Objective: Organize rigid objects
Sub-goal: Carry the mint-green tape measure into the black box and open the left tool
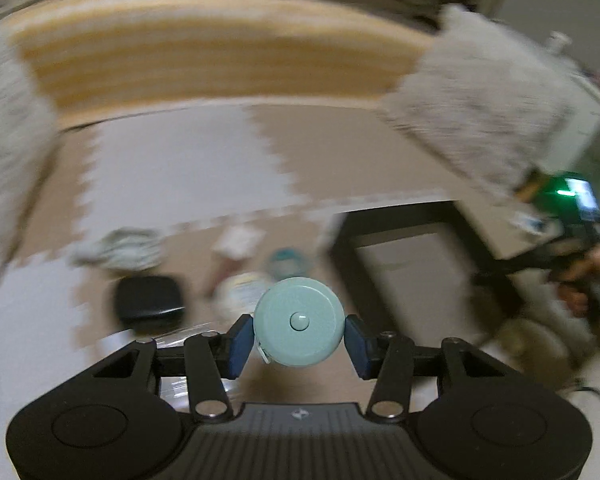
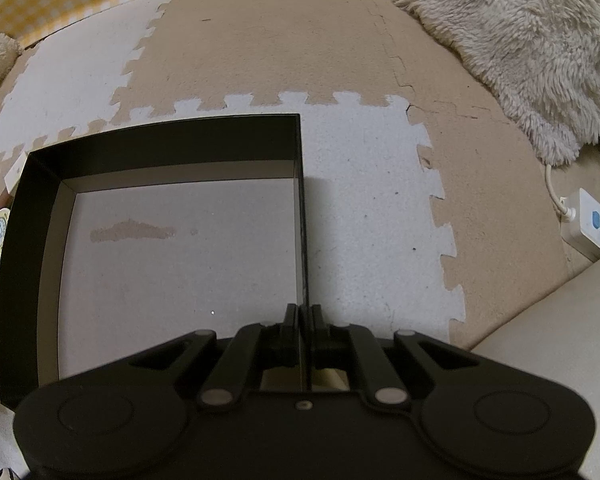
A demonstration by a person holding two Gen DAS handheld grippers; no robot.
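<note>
My left gripper is shut on a round mint-green tape measure and holds it above the floor, left of the black box. The view is motion-blurred. My right gripper is shut on the right wall of the black box, whose grey bottom is bare. The right gripper also shows at the far right of the left wrist view, held by a hand.
Several small items lie on the foam floor mat left of the box: a black case, a striped cloth, a round tin, a white packet. A fluffy rug and a power strip lie to the right.
</note>
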